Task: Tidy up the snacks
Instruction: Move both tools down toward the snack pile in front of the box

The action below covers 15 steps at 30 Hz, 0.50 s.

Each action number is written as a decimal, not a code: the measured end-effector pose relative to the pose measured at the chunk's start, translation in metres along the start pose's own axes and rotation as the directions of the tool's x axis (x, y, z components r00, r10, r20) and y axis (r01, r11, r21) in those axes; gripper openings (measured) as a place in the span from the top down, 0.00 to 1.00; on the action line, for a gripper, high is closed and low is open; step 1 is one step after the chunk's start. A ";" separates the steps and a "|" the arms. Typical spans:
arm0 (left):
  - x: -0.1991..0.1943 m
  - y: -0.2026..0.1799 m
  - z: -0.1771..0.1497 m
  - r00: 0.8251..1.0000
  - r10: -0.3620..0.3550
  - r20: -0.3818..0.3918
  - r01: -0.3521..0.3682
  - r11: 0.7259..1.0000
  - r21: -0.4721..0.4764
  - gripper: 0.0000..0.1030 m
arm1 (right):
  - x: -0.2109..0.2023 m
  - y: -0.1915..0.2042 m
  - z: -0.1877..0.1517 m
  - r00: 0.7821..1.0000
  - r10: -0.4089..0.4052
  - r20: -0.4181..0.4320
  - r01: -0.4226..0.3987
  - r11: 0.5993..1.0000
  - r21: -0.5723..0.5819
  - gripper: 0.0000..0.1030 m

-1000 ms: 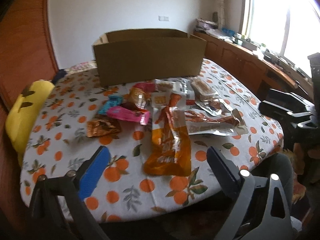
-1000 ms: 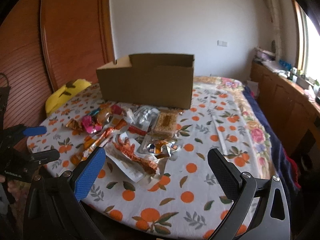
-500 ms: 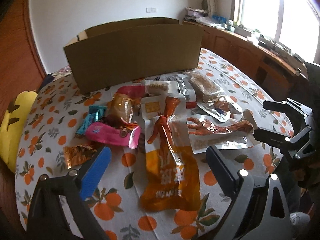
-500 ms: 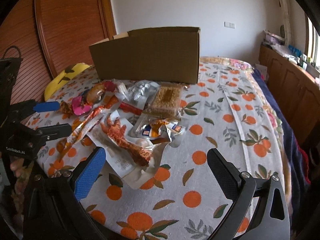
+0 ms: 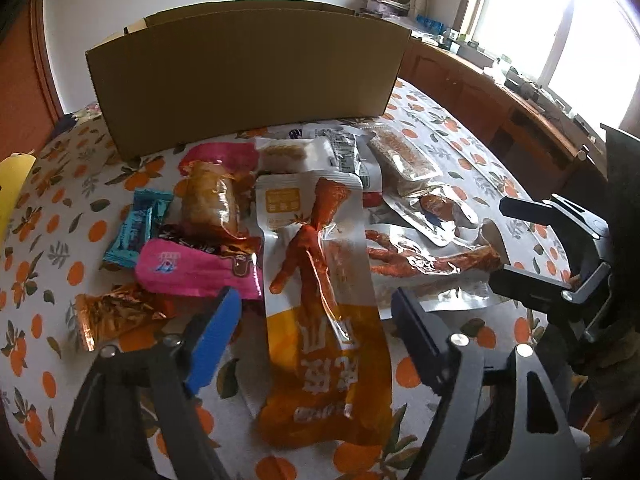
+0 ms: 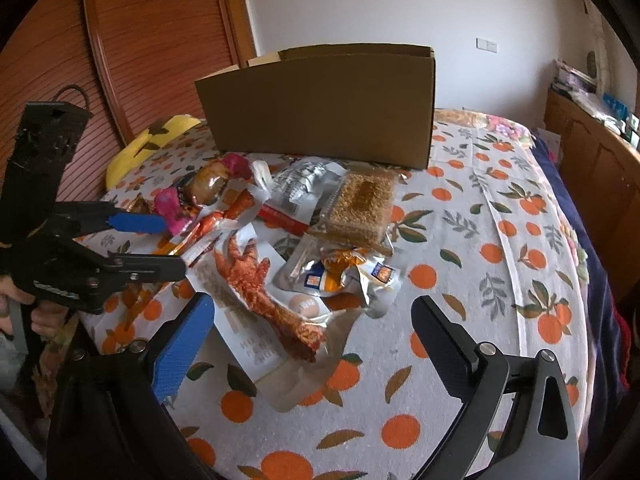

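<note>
Several snack packets lie in a heap in front of an open cardboard box on the orange-print tablecloth. My left gripper is open, its fingers on either side of a long orange chicken-foot packet. A pink packet, a blue bar and a copper packet lie to its left. My right gripper is open over a clear chicken-foot packet, near a silver packet and a grain bar. The box also shows in the right wrist view.
A yellow cushion lies at the table's left edge. Wooden cabinets run under the window at the right. A wooden slatted door stands behind the table. Bare tablecloth lies to the right of the heap.
Both grippers have moved forward and down toward the snack heap. The left now straddles the orange packet; the right is over the clear chicken-foot packet. The snacks have not moved.
</note>
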State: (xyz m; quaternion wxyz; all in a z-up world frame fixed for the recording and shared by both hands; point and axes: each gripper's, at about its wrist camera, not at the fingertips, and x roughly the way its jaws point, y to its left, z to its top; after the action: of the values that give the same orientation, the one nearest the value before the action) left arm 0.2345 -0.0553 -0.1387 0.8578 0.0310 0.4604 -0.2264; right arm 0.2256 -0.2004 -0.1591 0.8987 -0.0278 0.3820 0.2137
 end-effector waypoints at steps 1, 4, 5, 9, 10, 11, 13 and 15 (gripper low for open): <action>0.000 -0.002 0.001 1.000 -0.002 0.001 0.002 1.000 0.004 0.25 | 0.000 0.001 0.000 1.000 0.001 0.000 -0.001 1.000 -0.003 0.03; 0.004 -0.010 0.003 1.000 0.010 -0.001 -0.010 0.999 0.041 0.25 | 0.002 0.002 0.001 1.000 0.003 -0.005 -0.003 1.000 -0.007 0.03; 0.005 -0.012 0.004 1.000 0.024 -0.002 -0.024 0.998 0.051 0.26 | 0.003 0.002 0.001 1.000 0.005 -0.007 -0.005 1.000 -0.009 0.03; 0.009 -0.011 0.003 0.998 0.064 0.001 -0.064 0.996 0.065 0.44 | 0.007 0.003 0.003 0.999 0.028 -0.028 -0.029 0.999 -0.025 0.03; 0.007 -0.009 0.002 0.998 0.058 0.006 -0.058 0.997 0.058 0.46 | 0.008 0.003 0.003 0.999 0.030 -0.030 -0.030 0.999 -0.030 0.03; 0.006 -0.007 0.002 0.998 0.056 0.008 -0.056 0.997 0.053 0.47 | 0.008 0.004 0.004 0.999 0.031 -0.033 -0.032 0.999 -0.034 0.03; 0.002 -0.002 0.000 0.999 0.047 0.013 -0.048 0.998 0.044 0.50 | 0.010 0.006 0.005 0.998 0.042 -0.040 -0.043 0.998 -0.040 0.03; -0.001 0.004 -0.001 0.999 0.038 0.015 -0.039 0.999 0.029 0.51 | 0.012 0.007 0.007 0.997 0.058 -0.048 -0.060 0.997 -0.043 0.03</action>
State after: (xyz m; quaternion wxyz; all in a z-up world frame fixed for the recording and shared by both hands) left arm 0.2348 -0.0510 -0.1386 0.8647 0.0508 0.4503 -0.2167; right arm 0.2347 -0.1882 -0.1623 0.8820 -0.0416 0.3984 0.2481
